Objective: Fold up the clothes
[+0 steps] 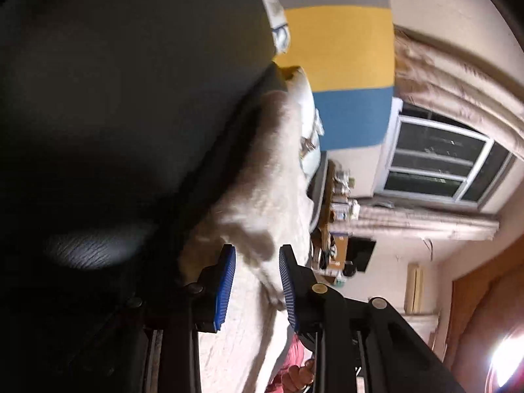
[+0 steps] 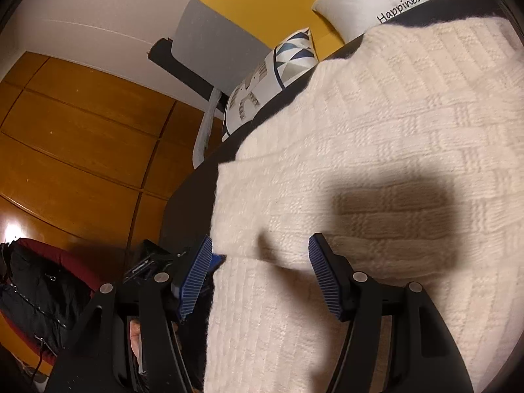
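Looking at a cream knit sweater (image 2: 376, 137) lying spread over the dark bed (image 2: 190, 196), covering it nearly to the near-left edge.

Right gripper (image 2: 260, 275) hovering low over the knit near that edge, jaws spread, nothing pinched, pads clear of the fabric. Probably lining up for a fresh bite on the hem or side seam, hence the wide stance.

Left gripper (image 1: 257, 286) sitting rolled hard on its side, jaws apart w/ a fold of sweater (image 1: 262, 203) running between them. Pads not pressing as far as can be told; looking like a let-go, not a grip. View blurred, so not betting on it.

Reading the step: laying down one fold, resetting for the next.

Room to move: plenty of bare knit ahead of the right gripper, toward the pillows (image 2: 271, 75) at the head end. Left edge tight, sweater right at the drop to the wood floor (image 2: 72, 137), so pulling that way risking a slide off. Bag (image 2: 36, 288) on the floor below, well apart, no bother.
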